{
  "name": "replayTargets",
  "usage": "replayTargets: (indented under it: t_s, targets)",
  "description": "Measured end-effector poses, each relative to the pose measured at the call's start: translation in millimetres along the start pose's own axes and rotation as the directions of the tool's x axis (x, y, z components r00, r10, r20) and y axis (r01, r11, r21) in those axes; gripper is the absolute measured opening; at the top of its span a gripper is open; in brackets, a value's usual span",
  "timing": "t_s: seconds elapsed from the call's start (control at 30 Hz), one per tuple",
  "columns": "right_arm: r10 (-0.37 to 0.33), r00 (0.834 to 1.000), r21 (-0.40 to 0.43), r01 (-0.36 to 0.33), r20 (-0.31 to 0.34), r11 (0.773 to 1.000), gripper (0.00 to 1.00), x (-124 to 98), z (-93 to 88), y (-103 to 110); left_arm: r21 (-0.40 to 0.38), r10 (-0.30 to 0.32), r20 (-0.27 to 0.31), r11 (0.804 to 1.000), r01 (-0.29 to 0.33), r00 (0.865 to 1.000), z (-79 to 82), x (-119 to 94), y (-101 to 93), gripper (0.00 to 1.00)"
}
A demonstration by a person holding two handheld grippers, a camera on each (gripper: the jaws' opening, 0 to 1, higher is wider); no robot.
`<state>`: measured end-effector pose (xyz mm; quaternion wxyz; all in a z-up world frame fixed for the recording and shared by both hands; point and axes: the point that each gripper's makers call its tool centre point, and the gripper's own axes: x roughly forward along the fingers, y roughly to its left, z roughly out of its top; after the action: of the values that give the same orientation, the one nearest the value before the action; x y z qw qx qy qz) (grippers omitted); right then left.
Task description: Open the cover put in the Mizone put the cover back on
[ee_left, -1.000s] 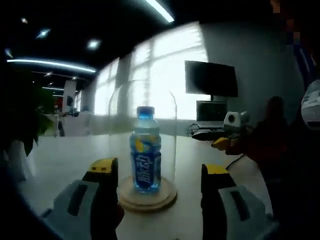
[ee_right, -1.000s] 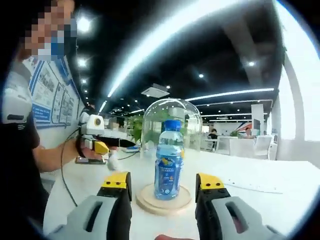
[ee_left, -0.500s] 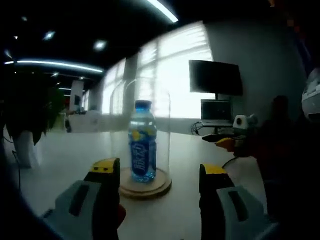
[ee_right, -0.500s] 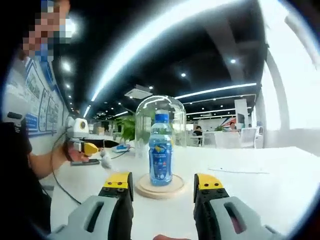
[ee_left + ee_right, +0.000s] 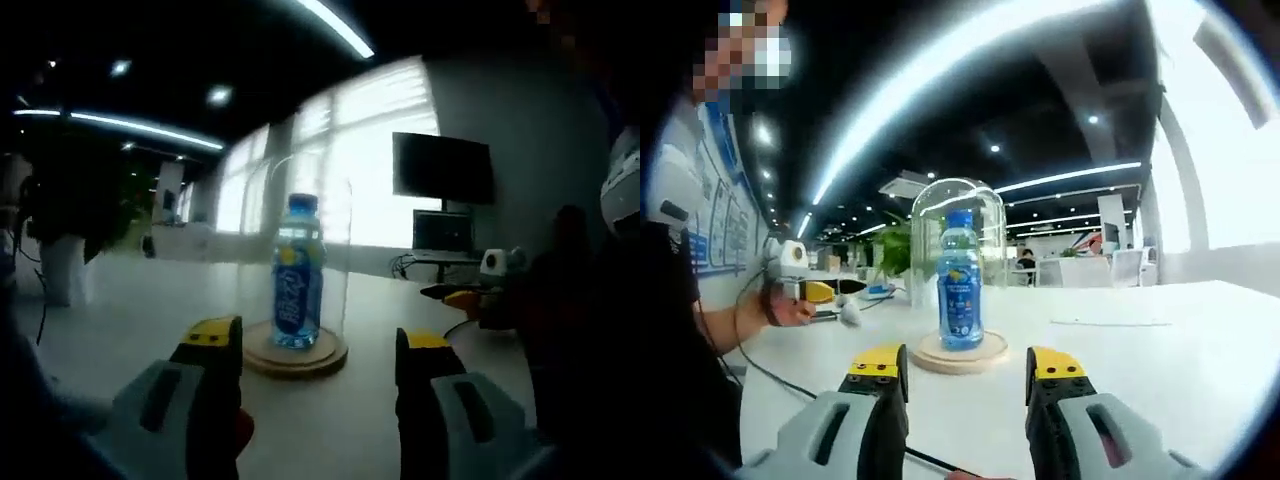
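Bottle [image 5: 298,270] under cover [image 5: 960,232], on wood base [image 5: 959,352], far middle of table [image 5: 1160,360]. Both views backed off since a second ago. Left gripper [image 5: 318,345] and right gripper [image 5: 968,365] spread, holding nothing. Job looks done.

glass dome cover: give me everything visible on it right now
The glass cover is a clear, tall bell with a rounded top, catching ceiling-light reflections. It stands upright on the round wooden base on the white table, enclosing the upright blue Mizone bottle. In the left gripper view it is faint. Neither gripper touches it; both sets of jaws stand apart, short of it.
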<state>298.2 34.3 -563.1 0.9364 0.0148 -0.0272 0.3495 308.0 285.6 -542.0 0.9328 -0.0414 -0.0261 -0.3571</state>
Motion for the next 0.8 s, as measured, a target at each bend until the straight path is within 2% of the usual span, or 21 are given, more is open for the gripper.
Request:
replayTargets:
  t_s: [0.03, 0.13, 0.33, 0.5, 0.6, 0.8]
  targets:
    - [-0.012, 1.0, -0.008, 0.011, -0.017, 1.0, 0.38, 1.6, -4.7, -0.4, 0.021, 0.002, -0.021, 1.0, -0.002, 1.0, -5.0, -0.7, 1.0, 0.5]
    - [-0.013, 0.999, -0.017, 0.013, -0.032, 1.0, 0.38, 2.7, -10.6, 1.7, 0.028, 0.002, -0.035, 1.0, -0.001, 0.999, -9.1, -1.0, 1.8, 0.5]
    - [-0.021, 0.999, -0.021, 0.02, -0.025, 1.0, 0.38, 0.9, -9.4, 0.7, 0.015, -0.013, -0.007, 1.0, 0.013, 1.0, -9.0, -2.5, -0.7, 0.5]
    - [-0.033, 0.999, -0.041, 0.032, -0.015, 0.999, 0.38, -2.4, -7.7, 0.5, -0.002, 0.008, 0.005, 1.0, -0.008, 1.0, -14.5, -9.1, 1.2, 0.5]
    - [-0.042, 0.999, -0.022, 0.042, -0.014, 0.999, 0.38, -3.5, -7.7, 0.5, -0.01, 0.039, -0.03, 0.999, -0.04, 0.999, -19.5, -13.1, 4.6, 0.49]
    - [-0.057, 0.998, 0.005, 0.057, -0.038, 0.998, 0.37, -5.6, -13.6, 2.6, -0.013, 0.044, -0.036, 0.999, -0.044, 0.998, -21.1, -14.9, 3.2, 0.49]
